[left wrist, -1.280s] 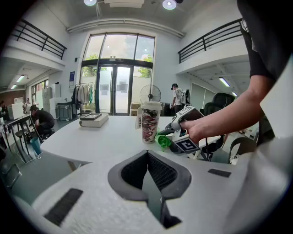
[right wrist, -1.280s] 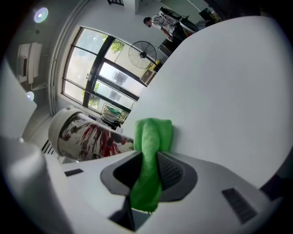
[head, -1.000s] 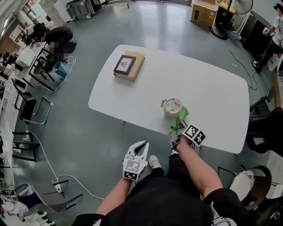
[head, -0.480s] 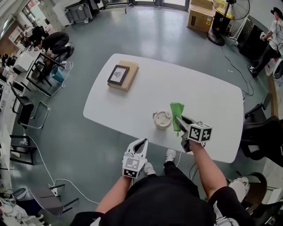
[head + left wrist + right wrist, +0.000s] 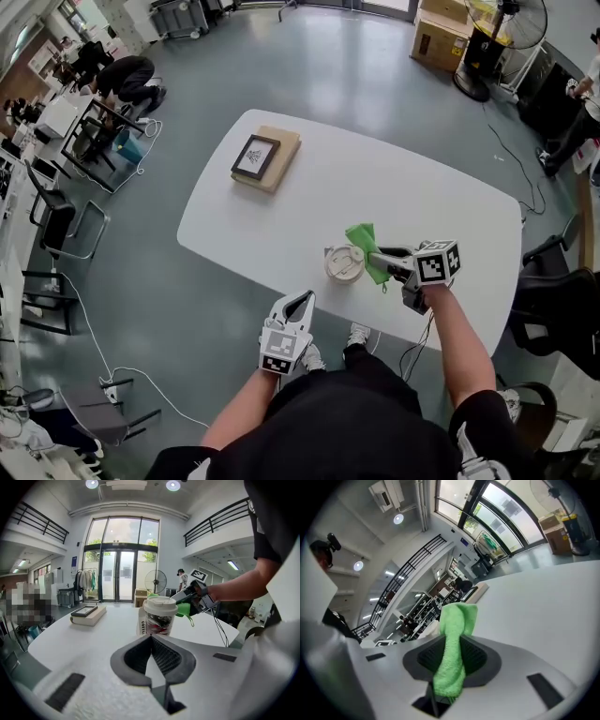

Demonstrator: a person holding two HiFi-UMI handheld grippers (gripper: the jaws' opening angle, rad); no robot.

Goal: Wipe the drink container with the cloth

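Right gripper (image 5: 382, 259) clamps cloth (image 5: 452, 653), cloth at cup (image 5: 343, 262) side. Cup upright near table (image 5: 441, 202) front edge. Left gripper (image 5: 300, 302) jaws together, empty, off table. Step: wipe starting. Next: sweep cloth round cup without tipping it.

The green cloth (image 5: 457, 620) clamped in the right gripper (image 5: 451, 660) is a soft, nappy, matt fabric, lying against ribbed dark pads (image 5: 474, 657) that look rubbery and a smooth, matt pale plastic shell. Just ahead of the left gripper (image 5: 151, 639), the drink container (image 5: 159, 616) looks like clear glossy plastic with a matt white lid and a paper sleeve. The table (image 5: 422, 197) under it is smooth white with a faint sheen.
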